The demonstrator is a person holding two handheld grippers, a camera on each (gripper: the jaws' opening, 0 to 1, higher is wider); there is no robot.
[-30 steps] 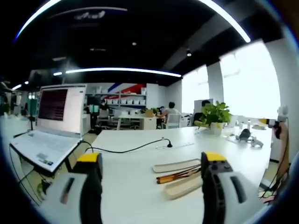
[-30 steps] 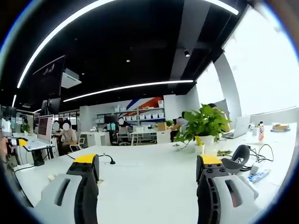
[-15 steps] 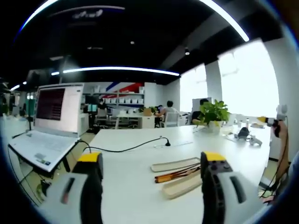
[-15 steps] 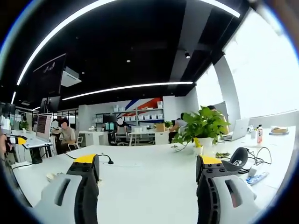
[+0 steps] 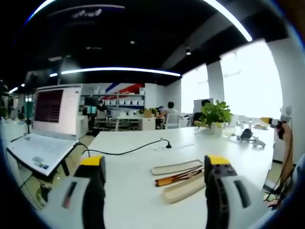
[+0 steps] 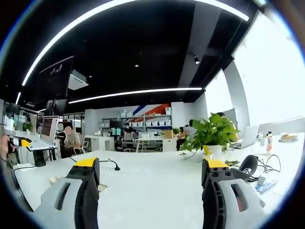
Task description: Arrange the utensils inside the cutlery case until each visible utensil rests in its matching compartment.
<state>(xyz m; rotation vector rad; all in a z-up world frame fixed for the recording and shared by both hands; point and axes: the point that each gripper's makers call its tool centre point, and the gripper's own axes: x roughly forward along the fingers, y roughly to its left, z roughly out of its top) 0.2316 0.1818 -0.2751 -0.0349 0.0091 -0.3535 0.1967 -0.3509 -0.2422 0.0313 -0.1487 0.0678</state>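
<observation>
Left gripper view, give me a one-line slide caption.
Open left gripper above a white table, facing a cutlery case, its lid and utensils.

No legible text. Laptop screen (image 5: 56, 110), left of frame: lines of writing, too blurred to read.

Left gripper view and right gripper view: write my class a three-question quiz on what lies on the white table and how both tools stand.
1. True or false: the left tool grips the orange-handled utensils.
2. Which objects flank those utensils on the white table?
A. two beige case halves
B. two cups
C. two books
3. Fill in: in the right gripper view, the green potted plant stands beyond the right tool, whose jaws are ____.

Key: 1 false, its jaws are apart and hold nothing; 2 A; 3 open.
</observation>
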